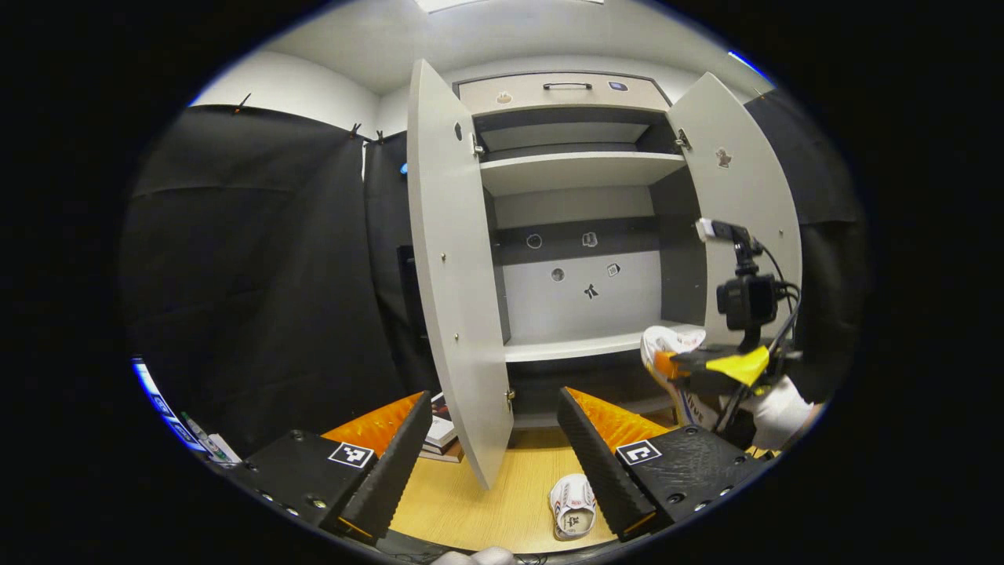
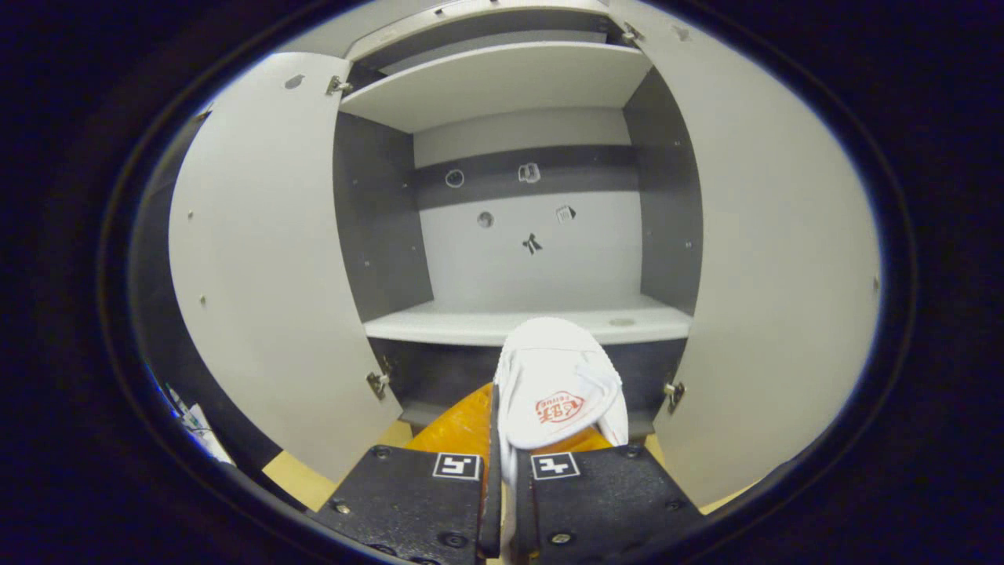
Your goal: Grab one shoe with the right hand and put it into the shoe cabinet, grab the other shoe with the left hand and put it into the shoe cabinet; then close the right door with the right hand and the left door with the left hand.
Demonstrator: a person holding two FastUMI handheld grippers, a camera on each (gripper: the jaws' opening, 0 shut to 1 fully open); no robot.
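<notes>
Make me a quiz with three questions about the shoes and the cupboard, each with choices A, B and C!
1. Where is the second shoe?
A. on the wooden floor
B. on the top shelf
C. in the drawer

2. How many cabinet doors are open?
A. none
B. one
C. two

3. What is the right gripper doing?
A. hanging open
B. gripping a white shoe
C. pushing a door

Answers: 1 A, it lies on the floor before the cabinet, between the left gripper fingers. 2 C, the left door and right door both stand wide. 3 B, both fingers press on the shoe.
</notes>
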